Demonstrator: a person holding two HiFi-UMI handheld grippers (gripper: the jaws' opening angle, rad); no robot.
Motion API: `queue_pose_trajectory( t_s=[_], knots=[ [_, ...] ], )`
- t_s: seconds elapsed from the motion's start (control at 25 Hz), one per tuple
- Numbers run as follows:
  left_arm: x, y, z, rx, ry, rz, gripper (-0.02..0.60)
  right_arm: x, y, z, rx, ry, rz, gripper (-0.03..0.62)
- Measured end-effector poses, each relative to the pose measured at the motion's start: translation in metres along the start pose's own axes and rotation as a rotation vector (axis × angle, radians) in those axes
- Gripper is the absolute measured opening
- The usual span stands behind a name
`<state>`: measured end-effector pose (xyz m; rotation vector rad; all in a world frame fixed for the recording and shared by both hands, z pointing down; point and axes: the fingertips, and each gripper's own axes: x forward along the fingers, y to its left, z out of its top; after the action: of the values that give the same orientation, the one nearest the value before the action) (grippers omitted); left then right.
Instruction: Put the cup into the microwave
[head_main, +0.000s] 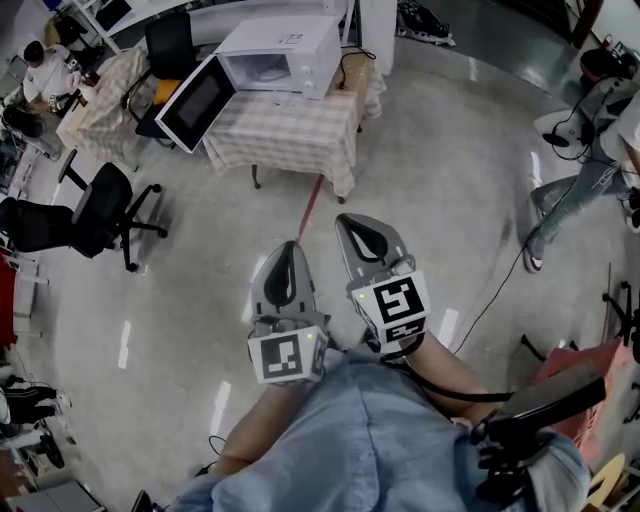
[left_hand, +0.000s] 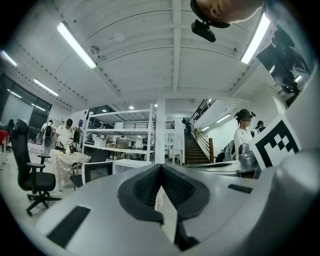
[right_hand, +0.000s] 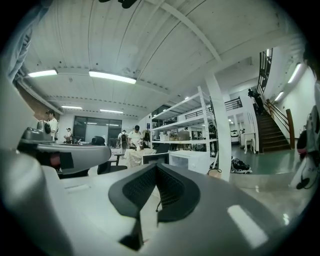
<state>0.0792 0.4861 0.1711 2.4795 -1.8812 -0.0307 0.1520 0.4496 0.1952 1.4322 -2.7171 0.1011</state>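
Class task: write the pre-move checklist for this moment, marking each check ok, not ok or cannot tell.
1. Microwave door open: ok.
2. Left gripper empty: ok, jaws together on nothing.
3. Right gripper empty: ok, jaws together too.
4. Cup located: cannot tell, none visible.
5. Table within reach: not ok, it stands well ahead across the floor.
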Motion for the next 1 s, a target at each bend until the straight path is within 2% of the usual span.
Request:
queue_pose_trajectory(
  t_s=[0.28,0.44,0.64,0.8,1.0],
  knots=[
    [0.002,-0.023,-0.005,0.002,-0.006,0.019,0.008,-0.008,-0.006,-0.004,0.015,-0.005,0.057,0.002],
    [0.001,-0.030,-0.010,0.004,0.029,0.020,0.008,-0.006,-0.009,-0.006,0.054,-0.006,0.083,0.002],
    [0.008,-0.009,-0.019,-0.004,0.046,0.066,0.008,0.010,-0.010,-0.016,0.058,0.021,0.081,0.002],
    [0.020,0.004,-0.028,-0.027,0.055,0.056,0.006,0.030,-0.012,-0.024,0.053,0.042,0.070,0.002],
    [0.051,0.040,-0.033,-0.033,0.052,0.051,0.007,0.074,-0.013,-0.027,0.046,0.054,0.057,0.002]
  ],
)
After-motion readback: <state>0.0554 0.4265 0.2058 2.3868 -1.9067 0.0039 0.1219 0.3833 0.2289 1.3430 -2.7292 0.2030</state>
